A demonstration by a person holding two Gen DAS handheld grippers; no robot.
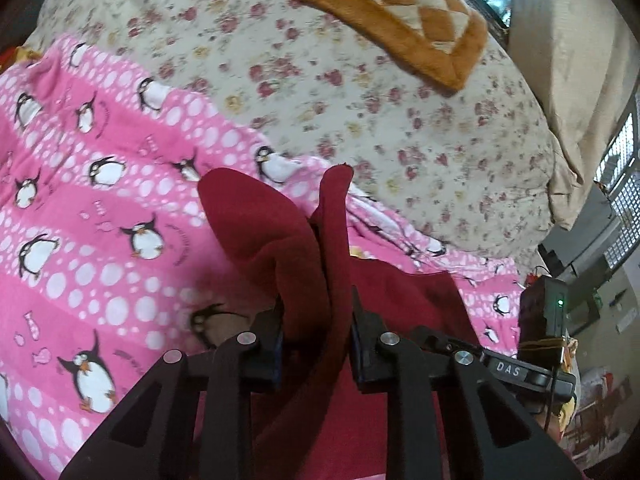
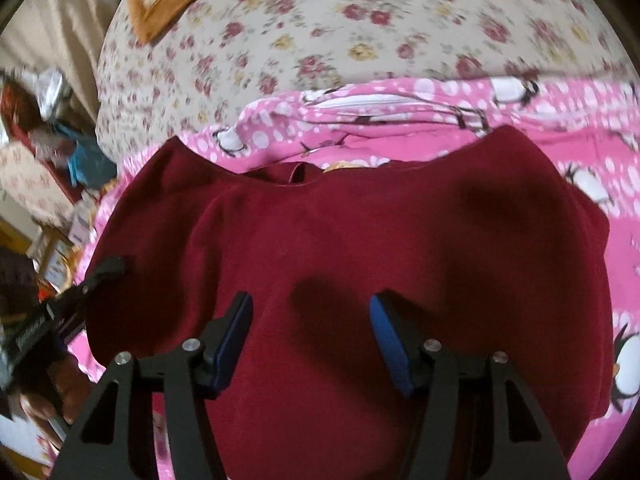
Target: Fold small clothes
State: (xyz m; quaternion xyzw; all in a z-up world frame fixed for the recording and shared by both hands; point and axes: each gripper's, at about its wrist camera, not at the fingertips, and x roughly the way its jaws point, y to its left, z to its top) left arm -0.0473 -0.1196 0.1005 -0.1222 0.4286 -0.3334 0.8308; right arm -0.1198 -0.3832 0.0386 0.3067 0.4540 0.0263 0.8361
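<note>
A small dark red garment (image 2: pixel 340 240) lies on a pink penguin-print blanket (image 1: pixel 80 200) on the bed. My left gripper (image 1: pixel 318 312) is shut on a bunched fold of the red garment (image 1: pixel 280 240), which stands up between its fingers. My right gripper (image 2: pixel 312 312) is open and empty, hovering over the middle of the spread garment, with blue pads (image 2: pixel 386 332) on its fingers. The right gripper also shows at the right edge of the left wrist view (image 1: pixel 532 372), and the left gripper shows at the left edge of the right wrist view (image 2: pixel 100 272).
A floral bedsheet (image 1: pixel 360 92) covers the bed beyond the blanket (image 2: pixel 440 104). An orange checked cushion (image 1: pixel 384 12) lies at the far side. A beige curtain (image 1: pixel 572 60) and window grille stand to the right. Cluttered shelves (image 2: pixel 48 140) stand off the bed's left edge.
</note>
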